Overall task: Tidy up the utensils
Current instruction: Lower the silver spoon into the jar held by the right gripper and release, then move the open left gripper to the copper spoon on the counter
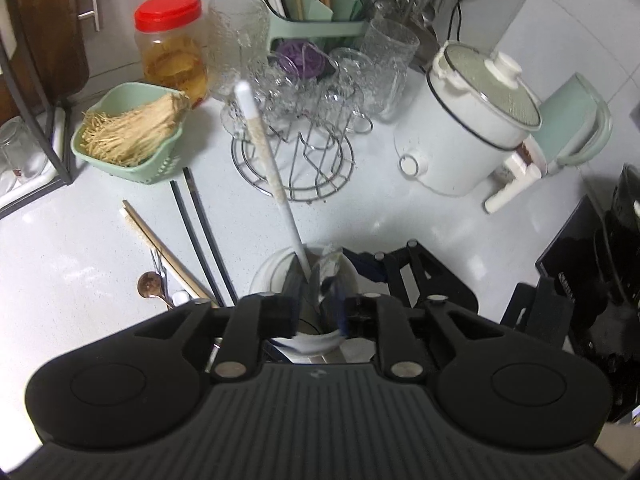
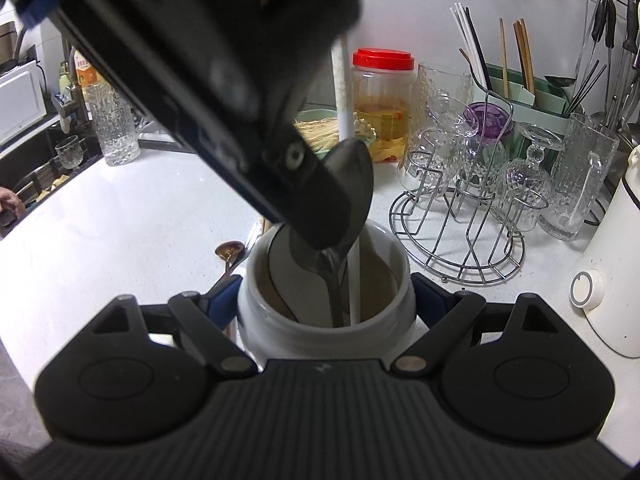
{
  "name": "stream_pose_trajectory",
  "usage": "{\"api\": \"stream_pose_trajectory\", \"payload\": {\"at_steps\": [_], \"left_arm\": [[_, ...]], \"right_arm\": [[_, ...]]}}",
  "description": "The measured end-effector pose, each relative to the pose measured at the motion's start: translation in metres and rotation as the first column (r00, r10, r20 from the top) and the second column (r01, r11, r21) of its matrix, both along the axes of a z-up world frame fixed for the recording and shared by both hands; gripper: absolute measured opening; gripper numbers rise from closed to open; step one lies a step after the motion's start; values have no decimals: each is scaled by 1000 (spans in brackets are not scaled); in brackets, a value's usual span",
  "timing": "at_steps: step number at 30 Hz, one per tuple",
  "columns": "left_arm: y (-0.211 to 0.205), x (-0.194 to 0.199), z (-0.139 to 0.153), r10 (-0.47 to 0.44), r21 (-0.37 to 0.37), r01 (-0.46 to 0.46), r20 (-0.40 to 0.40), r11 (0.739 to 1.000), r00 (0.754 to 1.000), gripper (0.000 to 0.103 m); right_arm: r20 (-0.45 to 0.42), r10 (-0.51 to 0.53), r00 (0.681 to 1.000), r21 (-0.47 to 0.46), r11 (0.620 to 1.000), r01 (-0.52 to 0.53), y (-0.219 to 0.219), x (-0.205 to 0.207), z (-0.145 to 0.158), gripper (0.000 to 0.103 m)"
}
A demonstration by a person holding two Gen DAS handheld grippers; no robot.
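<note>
**Spoon standing in jar, left jaws apart; right jaws clamped on jar**

Left gripper [image 1: 318, 300]: the jaws stand slightly apart over the mouth of the white jar [image 2: 324, 320]. A metal spoon [image 2: 340, 200] stands between them, bowl up and handle down inside the jar. The left wrist view is blurred at the pads; they appear clear of the spoon, but contact cannot be ruled out. In the right wrist view the left gripper's black finger lies across the spoon bowl.

Right gripper [image 2: 324, 304]: the jaws are set wide, one blue-padded finger on each side of the jar body, clamped on it. The jar stands upright on the white counter [image 1: 400, 220].

Jar contents: beside the spoon, a white chopstick [image 1: 260, 132] leans out of the mouth towards the back of the counter.

Counter, left of the jar: black chopsticks [image 1: 196, 232], wooden chopsticks [image 1: 160, 248] and a small copper spoon [image 1: 149, 285] lie loose and flat, near one another.

Counter, behind the jar: a wire rack [image 1: 296, 168] holds inverted glasses. To its left sits a green basket [image 1: 124, 132] of pale mushrooms, and behind that a red-lidded plastic jar [image 1: 172, 48]. A green holder [image 2: 532, 108] against the back wall carries more chopsticks. A white cooker [image 1: 464, 124] stands towards the right edge.
</note>
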State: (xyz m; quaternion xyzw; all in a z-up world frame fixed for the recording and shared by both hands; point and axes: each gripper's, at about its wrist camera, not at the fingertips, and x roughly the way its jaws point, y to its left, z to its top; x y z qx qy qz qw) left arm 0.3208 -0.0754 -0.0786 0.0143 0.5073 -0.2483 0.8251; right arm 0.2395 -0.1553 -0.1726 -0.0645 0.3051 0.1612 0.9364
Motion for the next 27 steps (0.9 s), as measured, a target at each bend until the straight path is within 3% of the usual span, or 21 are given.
{"api": "stream_pose_trajectory", "payload": {"at_steps": [16, 27], "left_arm": [[34, -10, 42, 89, -58, -82, 148, 995, 985, 30], [66, 0, 41, 168, -71, -157, 179, 985, 969, 30]], "right_arm": [[-1, -23, 1000, 13, 1000, 23, 2, 3, 1, 90], [-6, -17, 1000, 15, 1000, 17, 1, 8, 0, 90]]}}
